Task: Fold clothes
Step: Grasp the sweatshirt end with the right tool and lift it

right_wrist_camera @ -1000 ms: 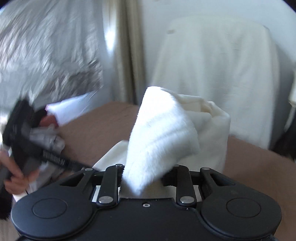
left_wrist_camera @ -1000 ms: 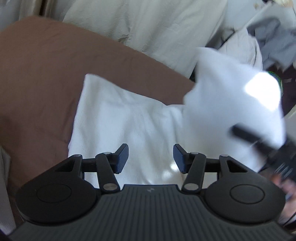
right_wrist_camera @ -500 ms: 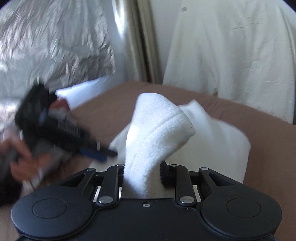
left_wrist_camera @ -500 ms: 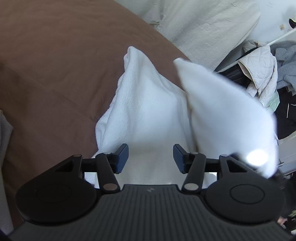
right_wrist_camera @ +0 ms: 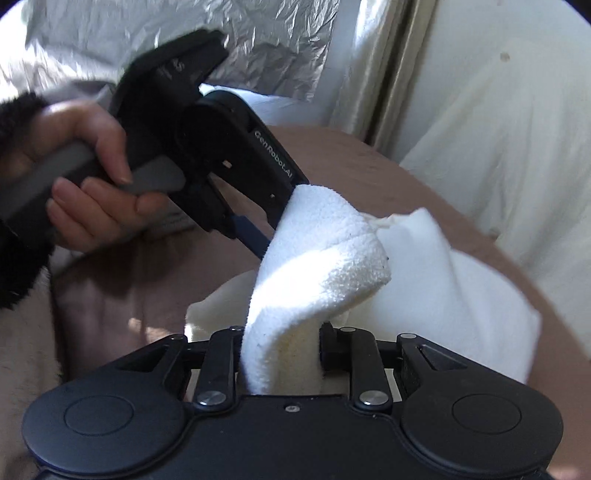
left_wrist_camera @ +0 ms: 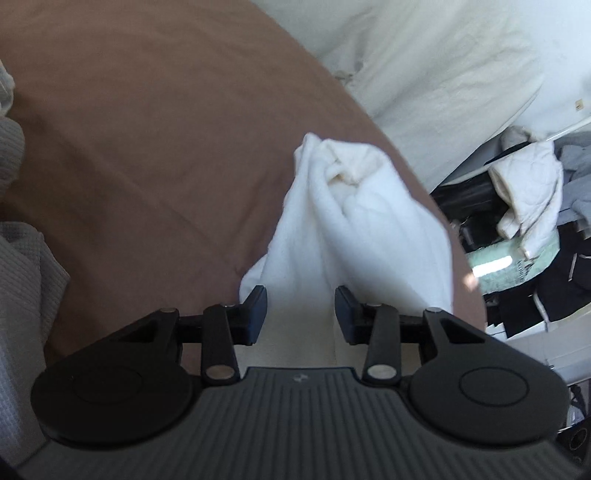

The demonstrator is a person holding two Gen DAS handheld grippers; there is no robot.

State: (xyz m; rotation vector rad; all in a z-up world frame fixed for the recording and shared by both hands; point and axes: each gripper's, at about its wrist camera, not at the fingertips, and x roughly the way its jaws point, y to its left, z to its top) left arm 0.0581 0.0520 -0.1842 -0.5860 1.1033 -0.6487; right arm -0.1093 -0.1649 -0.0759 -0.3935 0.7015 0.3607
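The right gripper is clamped on a thick fold of the white towel: the cloth fills the gap between its fingers and rises out of it in a humped roll that bends over to the right. The rest of the towel spreads behind and to the right of that roll, lying on the brown cover.

The left gripper has its jaws part-way apart and closing. The towel lies in the gap between them, and its fingers have bare cloth on their inner sides; no pad can be seen pressing on it. In the right wrist view the left gripper comes in from the upper left, held by a hand with a dark fuzzy sleeve, and its tips are hidden at the top edge of the towel roll.

From the left wrist view the towel runs away from the gripper as a narrowing, bunched heap, on the brown cover near its right edge. Grey waffle cloth lies on the cover at the left.

Farther off, pale sheeting hangs behind the cover. To the right lies a pile of clothes, white, grey and black. Crinkled silver foil shows in the right wrist view at the upper left.
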